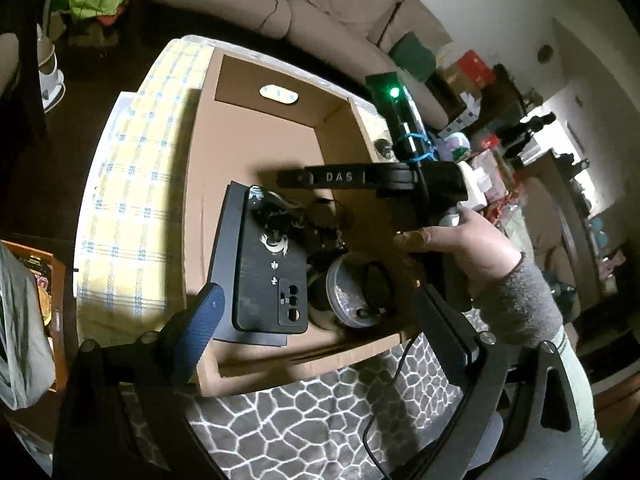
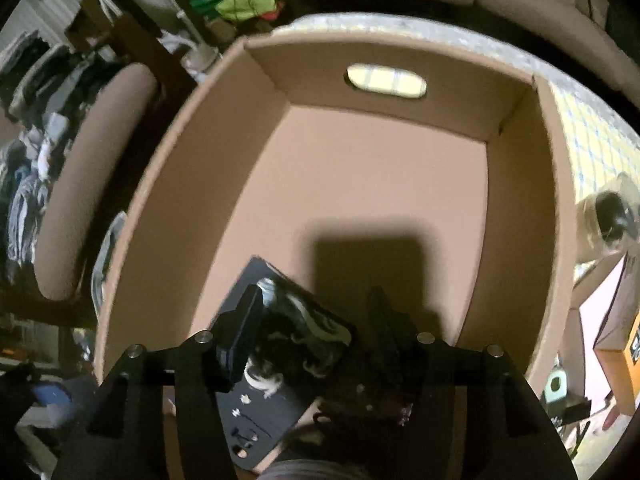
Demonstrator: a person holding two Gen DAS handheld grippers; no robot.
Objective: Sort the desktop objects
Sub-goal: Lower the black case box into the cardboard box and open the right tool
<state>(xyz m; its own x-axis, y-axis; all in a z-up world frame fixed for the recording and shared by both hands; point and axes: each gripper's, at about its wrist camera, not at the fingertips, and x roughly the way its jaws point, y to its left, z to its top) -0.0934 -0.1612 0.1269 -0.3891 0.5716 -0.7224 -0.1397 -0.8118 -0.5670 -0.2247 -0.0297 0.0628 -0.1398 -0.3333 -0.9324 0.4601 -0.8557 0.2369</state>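
Over near corner of cardboard box (image 2: pixel 520 208): right gripper (image 2: pixel 316 332) fingers apart above phone case (image 1: pixel 272 268), nothing clamped; left gripper (image 1: pixel 320 320) fingers wide apart, empty. Depositing step; next, withdraw clear.

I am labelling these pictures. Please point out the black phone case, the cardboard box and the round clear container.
black phone case (image 1: pixel 272 268): left wrist view, middle of its back.
cardboard box (image 2: pixel 360 184): right wrist view, bare floor of the box.
round clear container (image 1: pixel 348 292): left wrist view, its clear lid.
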